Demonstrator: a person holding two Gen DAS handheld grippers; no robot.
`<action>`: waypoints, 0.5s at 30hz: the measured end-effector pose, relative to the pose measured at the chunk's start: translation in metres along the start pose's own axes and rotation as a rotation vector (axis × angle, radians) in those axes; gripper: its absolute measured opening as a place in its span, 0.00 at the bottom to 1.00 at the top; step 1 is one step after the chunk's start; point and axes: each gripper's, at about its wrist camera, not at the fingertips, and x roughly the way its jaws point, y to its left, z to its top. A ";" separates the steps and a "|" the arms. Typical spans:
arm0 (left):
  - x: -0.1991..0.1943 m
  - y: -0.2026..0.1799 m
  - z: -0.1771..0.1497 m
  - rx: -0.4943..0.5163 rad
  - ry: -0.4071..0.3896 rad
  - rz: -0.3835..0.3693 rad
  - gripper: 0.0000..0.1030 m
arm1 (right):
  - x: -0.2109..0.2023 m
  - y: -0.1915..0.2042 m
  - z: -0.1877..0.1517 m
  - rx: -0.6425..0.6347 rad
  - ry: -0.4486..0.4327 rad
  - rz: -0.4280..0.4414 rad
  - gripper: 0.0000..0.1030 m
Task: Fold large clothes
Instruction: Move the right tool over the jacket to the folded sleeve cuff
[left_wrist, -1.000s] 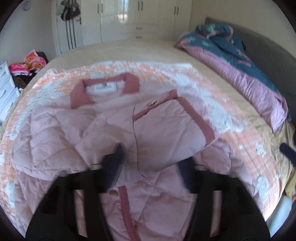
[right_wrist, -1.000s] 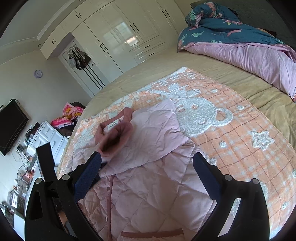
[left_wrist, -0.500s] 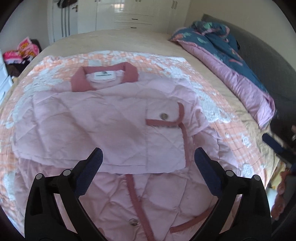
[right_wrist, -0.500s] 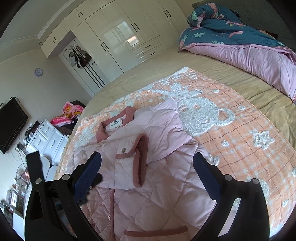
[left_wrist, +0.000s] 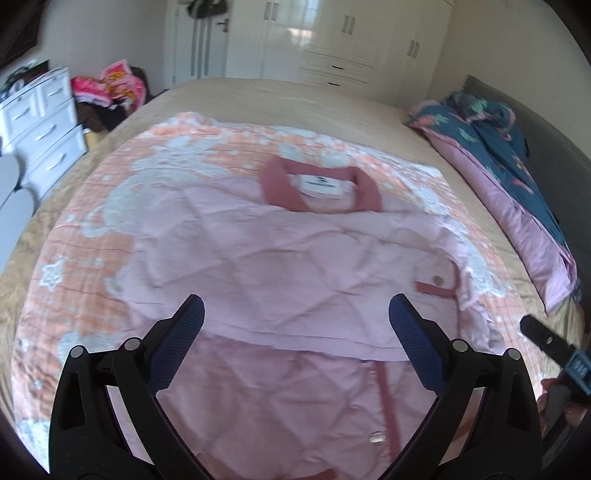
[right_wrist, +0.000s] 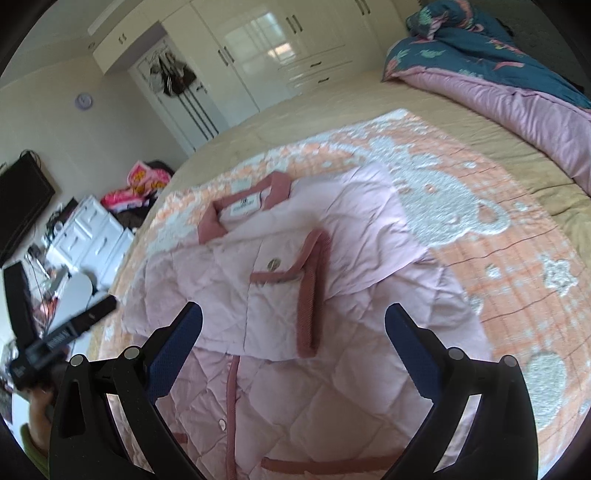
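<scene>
Both grippers, left (left_wrist: 295, 325) and right (right_wrist: 293, 325), hover with jaws wide, empty; the folded sleeve (right_wrist: 280, 295) at frame centre may slide off the jacket (right_wrist: 332, 387) if bumped.

Bed (left_wrist: 280, 92): wide, covered by a plain tan sheet. On it, middle: orange-and-white checked blanket (left_wrist: 92, 229) with white bear and star figures, spread flat. On the blanket: pink quilted jacket (left_wrist: 288, 266), collar toward the far end, both sleeves folded across its front. Along the bed's right side, beside a grey headboard (left_wrist: 546, 122): bunched quilt (left_wrist: 517, 192), teal patterned face, pink underside, apart from the blanket.
</scene>
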 end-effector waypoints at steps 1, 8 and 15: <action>-0.002 0.007 0.000 -0.009 -0.006 0.007 0.91 | 0.008 0.003 -0.003 -0.004 0.012 -0.003 0.96; -0.009 0.058 -0.001 -0.092 -0.026 0.031 0.91 | 0.052 0.014 -0.014 0.002 0.076 0.001 0.96; -0.014 0.093 -0.006 -0.168 -0.033 0.035 0.91 | 0.097 0.002 -0.013 0.085 0.114 -0.037 0.96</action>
